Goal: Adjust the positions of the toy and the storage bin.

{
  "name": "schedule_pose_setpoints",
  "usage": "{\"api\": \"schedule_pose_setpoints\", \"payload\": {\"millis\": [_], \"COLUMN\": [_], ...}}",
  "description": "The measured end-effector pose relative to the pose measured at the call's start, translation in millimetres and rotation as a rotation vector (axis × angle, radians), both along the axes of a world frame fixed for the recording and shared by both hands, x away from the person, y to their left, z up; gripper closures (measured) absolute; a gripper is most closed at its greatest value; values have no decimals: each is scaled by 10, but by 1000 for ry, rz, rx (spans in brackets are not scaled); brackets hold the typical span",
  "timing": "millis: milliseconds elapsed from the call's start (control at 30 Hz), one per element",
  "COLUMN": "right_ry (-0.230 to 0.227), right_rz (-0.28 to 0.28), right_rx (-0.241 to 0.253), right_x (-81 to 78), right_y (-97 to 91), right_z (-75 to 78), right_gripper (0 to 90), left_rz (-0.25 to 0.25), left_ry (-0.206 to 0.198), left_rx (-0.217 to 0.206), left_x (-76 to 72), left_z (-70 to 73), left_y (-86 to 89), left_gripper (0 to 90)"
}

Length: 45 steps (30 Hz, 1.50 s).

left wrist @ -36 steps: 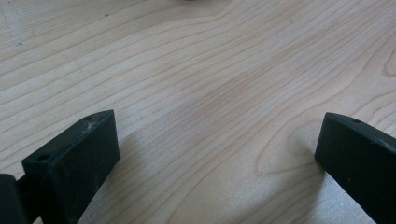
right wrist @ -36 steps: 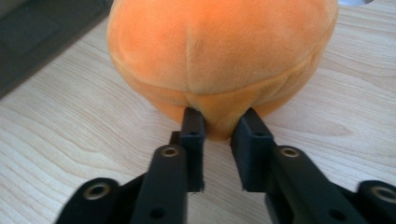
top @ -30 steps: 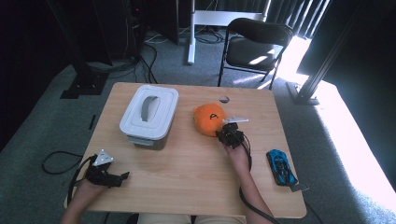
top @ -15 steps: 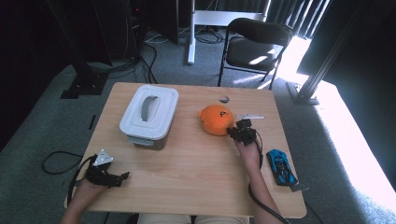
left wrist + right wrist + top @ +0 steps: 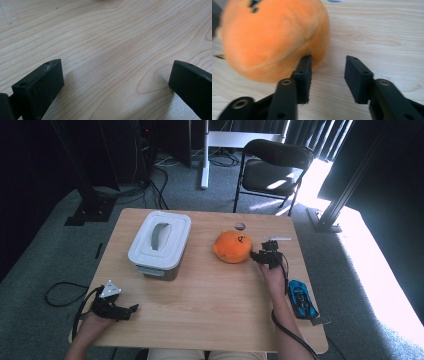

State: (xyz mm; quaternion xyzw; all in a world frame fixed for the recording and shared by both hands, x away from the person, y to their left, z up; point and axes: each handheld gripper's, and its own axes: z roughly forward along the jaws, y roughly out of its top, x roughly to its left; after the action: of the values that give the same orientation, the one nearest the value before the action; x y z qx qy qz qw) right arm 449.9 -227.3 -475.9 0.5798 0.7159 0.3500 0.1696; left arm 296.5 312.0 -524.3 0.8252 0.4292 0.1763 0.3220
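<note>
Orange plush (image 5: pixel 233 247) set down mid-table beside the white lidded box (image 5: pixel 160 241) — released. Right gripper (image 5: pixel 260 256) jaws just opened, nothing between them; left gripper (image 5: pixel 131 310) parted, idle. Box not yet opened — stowing judged outstanding.

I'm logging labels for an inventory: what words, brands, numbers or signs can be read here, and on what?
None can be read.
Plush: dark marks on top, seen in the high and right gripper views, too small and blurred to tell if they are letters.
Toy car: no legible marking.
Box: plain lid, no label in sight.
Small round thing behind the plush: too small to read.
</note>
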Motion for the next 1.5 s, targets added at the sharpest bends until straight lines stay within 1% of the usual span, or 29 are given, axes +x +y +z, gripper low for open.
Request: {"api": "schedule_pose_setpoints", "payload": {"millis": [33,67,133,200,267,333,367,467,533,600,667,767,800,933,1000,1033,1067,1100,1133,1167,1200,1233,1267,1300,1500], "right_ry": [6,7,-4,-22,-35,-59,-61,-73,-76,-74,-69,-66,-65,-86,-83,-85,-85,-85,-89,-89,-91,-86,-86,-83,-91], "right_rz": [-3,-9,-18,-11,-3,8,15,37,51,49,36,12,5,-28,-44,-54,-54,-69,-82,-82,-86,-87,-87,-68,-48], "right_rx": [-6,-3,38,56,62,76,91,129,143,145,144,171,168,148,155,146,146,137,112,112,87,77,77,80,70], "right_x": [6,-24,-103,-218,-331,-432,-471,-565,-606,-614,-586,-524,-503,-431,-394,-375,-375,-355,-328,-328,-306,-297,-297,-285,-307], "right_y": [-16,-61,-93,-62,14,96,138,288,397,496,568,628,654,721,723,727,727,723,709,709,683,672,672,619,518], "right_z": [-2,2,12,28,41,50,52,55,40,8,-27,-61,-68,-75,-75,-77,-77,-82,-93,-93,-102,-104,-104,-109,-100], "right_gripper": [533,505,487,475,460,458,458,458,458,458,458,458,458,460,468,490,490,531,610,610,717,762,762,897,900], "left_rz": [0,0,0,1,2,5,5,5,5,4,4,5,5,4,5,5,5,5,4,4,5,5,5,4,4], "left_ry": [0,0,0,0,0,0,0,0,0,0,0,0,0,0,0,0,0,0,0,0,0,0,0,-1,-1], "left_rx": [0,0,-1,0,-1,-1,-1,-1,-1,-1,-1,-1,-1,-1,-1,-1,-1,-1,-1,-1,-1,-1,-1,1,1], "left_x": [0,0,0,0,-1,-2,-2,-2,-2,-2,-2,-2,-2,-2,-2,-2,-2,-2,-2,-2,-2,-2,-2,-2,-2], "left_z": [0,0,0,0,0,0,0,0,0,0,0,0,0,0,0,0,0,0,0,0,0,0,0,0,0], "left_y": [0,0,0,0,-1,-1,-1,-1,-1,-1,-1,-1,-1,-1,-1,-1,-1,-1,-1,-1,-1,0,0,1,1], "left_gripper": [3,4,3,3,3,4,3,3,4,4,4,3,4,3,4,4,3,3,4,4,3,4,4,3,3]}}
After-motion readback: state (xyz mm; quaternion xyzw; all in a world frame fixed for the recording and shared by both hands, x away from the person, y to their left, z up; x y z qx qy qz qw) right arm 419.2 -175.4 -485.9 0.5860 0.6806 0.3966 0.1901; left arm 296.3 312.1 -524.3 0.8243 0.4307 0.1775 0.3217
